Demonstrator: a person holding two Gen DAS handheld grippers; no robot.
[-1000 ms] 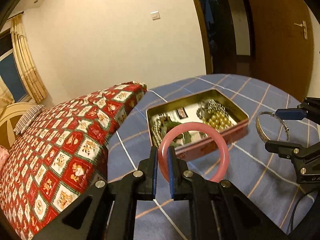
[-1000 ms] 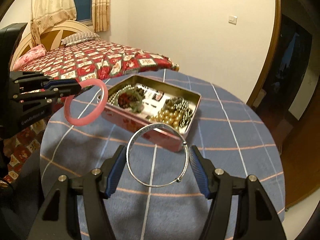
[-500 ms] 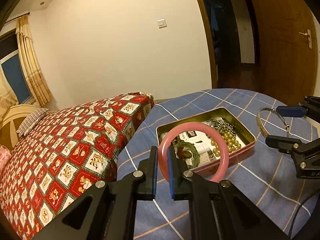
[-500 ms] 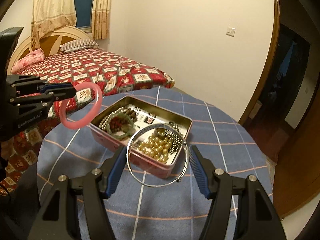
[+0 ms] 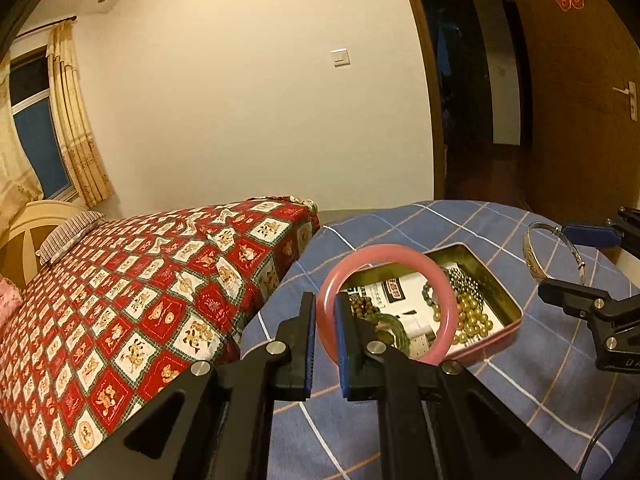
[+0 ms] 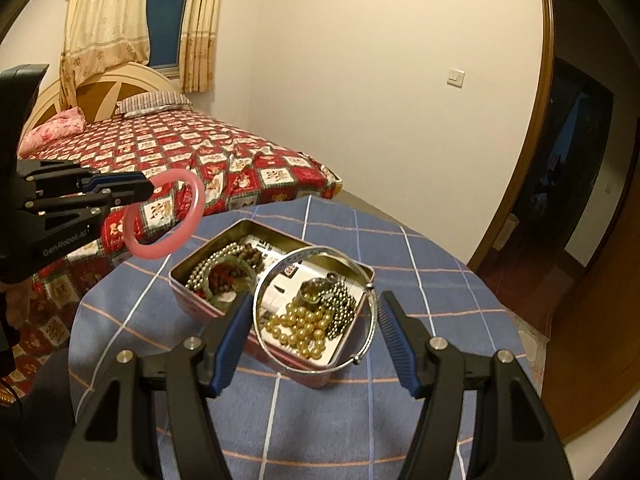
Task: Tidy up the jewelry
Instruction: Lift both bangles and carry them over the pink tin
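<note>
- Bedroom setting: a round table [image 6: 400, 380] in blue checked cloth stands beside a bed [image 5: 140, 300] with a red patterned cover.
- Left claw [image 5: 325, 344] pinches a pink bangle [image 5: 400, 254], held in the air.
- Right claw [image 6: 316, 344] spans a silver bangle [image 6: 280, 350], fingers against its sides.
- Below and just ahead of both claws sits an open tin [image 6: 180, 296] of beads and pearls.

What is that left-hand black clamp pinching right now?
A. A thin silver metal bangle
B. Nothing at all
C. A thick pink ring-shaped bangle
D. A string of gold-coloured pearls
C: the left gripper has its blue-padded fingers closed on the rim of the thick pink bangle, held up in the air over the blue checked tablecloth; the thin silver bangle sits in the right gripper.
</note>
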